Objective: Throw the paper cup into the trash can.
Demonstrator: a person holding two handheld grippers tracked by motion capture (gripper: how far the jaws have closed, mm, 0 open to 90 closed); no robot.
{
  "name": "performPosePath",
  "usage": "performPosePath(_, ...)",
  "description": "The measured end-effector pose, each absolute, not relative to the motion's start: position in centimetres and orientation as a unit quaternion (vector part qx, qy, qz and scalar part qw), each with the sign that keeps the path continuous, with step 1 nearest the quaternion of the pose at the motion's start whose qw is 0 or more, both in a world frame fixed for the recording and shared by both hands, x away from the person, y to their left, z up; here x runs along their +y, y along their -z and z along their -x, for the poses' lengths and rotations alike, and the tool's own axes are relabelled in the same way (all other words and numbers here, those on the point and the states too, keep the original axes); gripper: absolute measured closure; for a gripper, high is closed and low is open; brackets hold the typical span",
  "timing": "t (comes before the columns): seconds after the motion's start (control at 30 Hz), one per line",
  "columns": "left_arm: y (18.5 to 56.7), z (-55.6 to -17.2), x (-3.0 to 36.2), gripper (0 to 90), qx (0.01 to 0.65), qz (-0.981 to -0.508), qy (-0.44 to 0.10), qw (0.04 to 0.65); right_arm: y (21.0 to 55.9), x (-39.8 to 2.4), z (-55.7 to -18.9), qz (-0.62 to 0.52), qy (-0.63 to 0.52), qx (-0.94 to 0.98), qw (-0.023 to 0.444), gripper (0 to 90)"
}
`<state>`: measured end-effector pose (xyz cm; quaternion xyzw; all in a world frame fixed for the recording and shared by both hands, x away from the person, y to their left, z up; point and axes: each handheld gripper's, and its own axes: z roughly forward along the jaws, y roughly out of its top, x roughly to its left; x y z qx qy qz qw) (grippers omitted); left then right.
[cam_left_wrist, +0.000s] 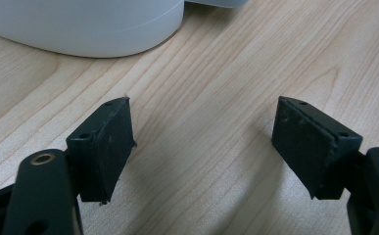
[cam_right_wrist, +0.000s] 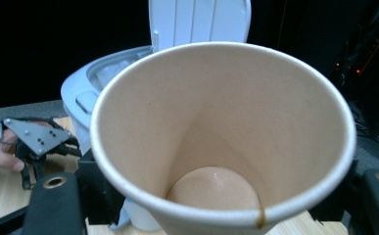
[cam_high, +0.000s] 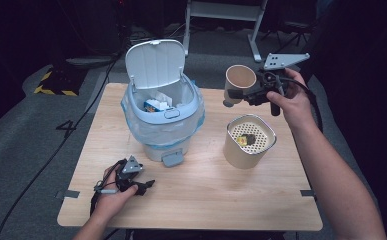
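Bench has a white bin (lid up) and a tan strainer pot right of it. Right tongs grip a paper cup on its side in the air above the pot, left tongs rest open on the bench, nothing between them.

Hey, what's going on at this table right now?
A person is working with a gripper in each hand. The right gripper holds an empty paper cup on its side in the air, mouth facing the small white bin, whose lid stands open. The left gripper rests open on the wooden table, holding nothing. A beige canister with a strainer top stands below the cup with some scraps on it.
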<state>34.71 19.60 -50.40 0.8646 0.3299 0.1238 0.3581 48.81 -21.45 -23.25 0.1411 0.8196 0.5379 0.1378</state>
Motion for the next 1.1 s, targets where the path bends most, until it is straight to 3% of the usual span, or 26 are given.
performPosePath(0.27, 50.4, -35.0, 19.6, 23.5, 0.325, -0.866, -0.121, 0.359, 22.5, -18.4, -50.1, -0.143, -0.558, 0.806, 0.137, 25.7)
performPosePath(1.1, 50.4, -35.3, 19.6, 23.5, 0.324, -0.868, -0.121, 0.358, 23.1, -10.4, -53.2, -0.124, -0.577, 0.804, 0.072, 25.5)
